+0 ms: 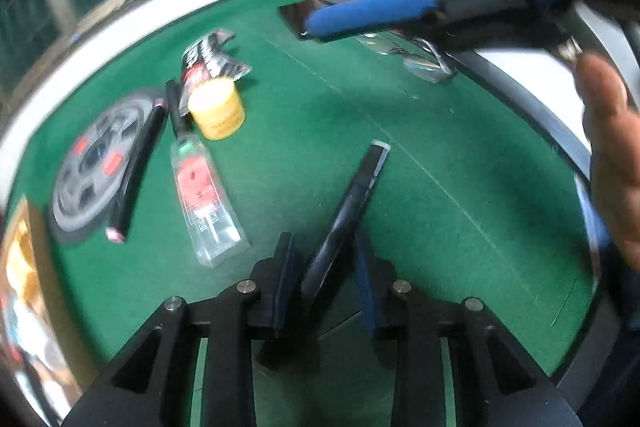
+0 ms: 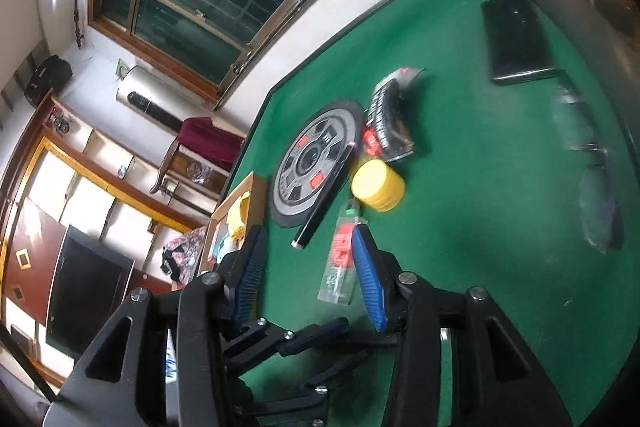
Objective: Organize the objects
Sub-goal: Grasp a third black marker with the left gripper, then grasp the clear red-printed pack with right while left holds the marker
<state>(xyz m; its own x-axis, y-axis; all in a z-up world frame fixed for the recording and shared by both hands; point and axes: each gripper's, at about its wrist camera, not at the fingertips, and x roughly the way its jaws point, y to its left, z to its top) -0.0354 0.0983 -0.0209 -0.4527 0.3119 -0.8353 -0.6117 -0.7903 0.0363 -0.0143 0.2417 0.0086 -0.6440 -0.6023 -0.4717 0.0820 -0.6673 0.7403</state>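
Over by the counter's (image 1: 460, 131) left edge sit the wheel-print disc (image 1: 92, 163), sachet (image 1: 204, 195) and yellow jar (image 1: 217, 107). Mid-counter, the left gripper (image 1: 326, 279) stands slightly parted around a slim black pen (image 1: 344, 215), stiff, light, slippery — take it mid-barrel. The right gripper (image 2: 308, 267) hangs released, empty.

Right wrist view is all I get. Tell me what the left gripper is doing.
Observer: The left gripper stands over a dark pen that lies on the green table, between its fingers.
Operator: Say whether it grips the pen.
Observer: Apparently not. The jaws stand slightly apart and the pads seem clear of the pen, though the picture is blurred.
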